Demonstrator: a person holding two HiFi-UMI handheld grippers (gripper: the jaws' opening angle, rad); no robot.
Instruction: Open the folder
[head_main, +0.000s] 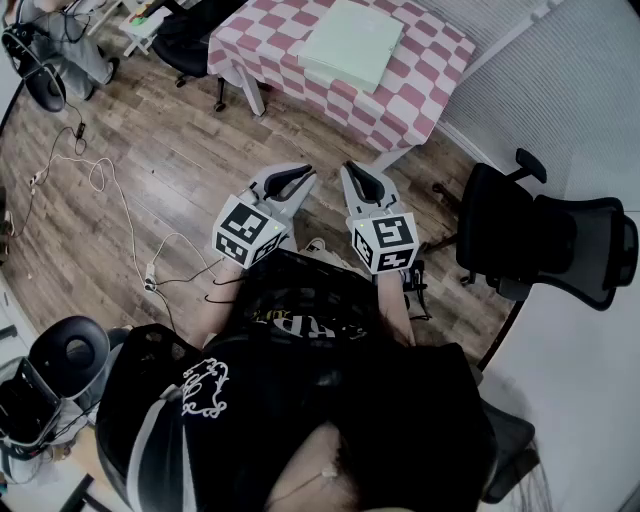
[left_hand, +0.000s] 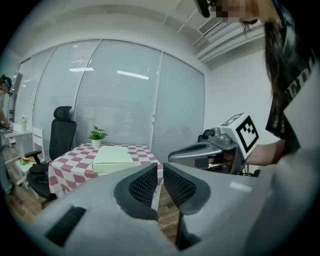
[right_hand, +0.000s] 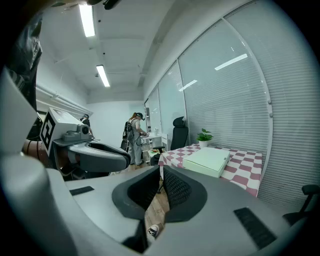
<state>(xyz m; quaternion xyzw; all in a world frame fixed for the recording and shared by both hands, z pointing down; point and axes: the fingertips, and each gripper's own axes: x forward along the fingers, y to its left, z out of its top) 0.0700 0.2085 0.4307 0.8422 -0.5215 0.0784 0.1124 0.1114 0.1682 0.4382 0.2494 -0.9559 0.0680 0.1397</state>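
A pale green folder (head_main: 352, 43) lies closed and flat on a table with a pink-and-white checked cloth (head_main: 420, 85); it also shows in the left gripper view as the folder (left_hand: 112, 158) and in the right gripper view as the folder (right_hand: 207, 161). Both grippers hang in the air well short of the table, above the wooden floor. My left gripper (head_main: 300, 178) is shut with nothing between its jaws. My right gripper (head_main: 356, 178) is shut and empty too. They sit side by side, pointing toward the table.
A black office chair (head_main: 545, 240) stands at the right by the blinds. Another black chair (left_hand: 56, 145) and a small potted plant (left_hand: 96, 136) sit beyond the table. Cables (head_main: 120, 220) trail over the floor at left. A person (right_hand: 134, 138) stands at a far desk.
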